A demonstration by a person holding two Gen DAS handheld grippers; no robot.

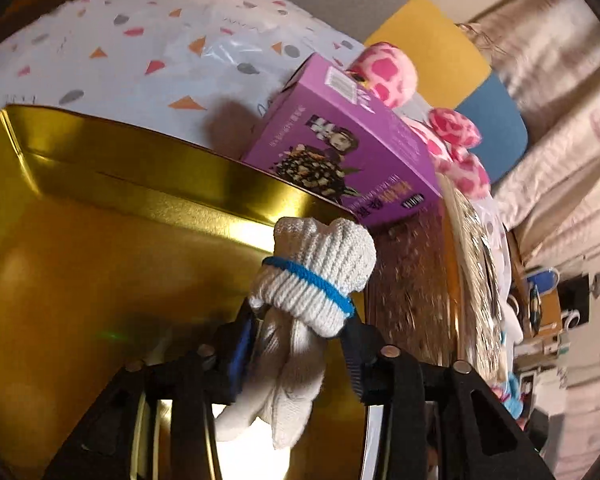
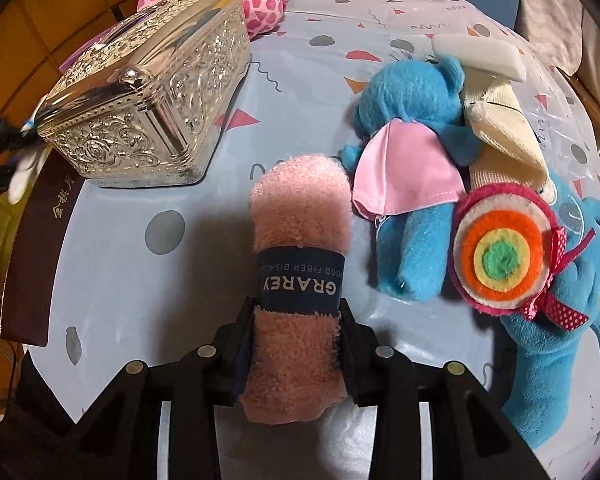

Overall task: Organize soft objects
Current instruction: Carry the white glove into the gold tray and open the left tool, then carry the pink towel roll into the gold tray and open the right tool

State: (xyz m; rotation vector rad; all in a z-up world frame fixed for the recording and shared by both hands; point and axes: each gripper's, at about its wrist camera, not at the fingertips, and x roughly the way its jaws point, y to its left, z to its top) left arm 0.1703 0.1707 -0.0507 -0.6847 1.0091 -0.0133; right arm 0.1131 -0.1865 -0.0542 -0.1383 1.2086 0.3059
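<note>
Over gold tin (image 1: 100,184): left jaws grip white glove (image 1: 304,300); right grip pink cloth (image 2: 298,280) (long axis forward).

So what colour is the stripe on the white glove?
Blue, a thin band round the white glove cuff; the left wrist view shows it best.

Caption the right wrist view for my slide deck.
Right gripper clamps a rolled pink dishcloth above the patterned tablecloth.

Home: patterned tablecloth (image 2: 300,80), plush toys (image 2: 412,128), colourful chair (image 1: 440,52).
</note>
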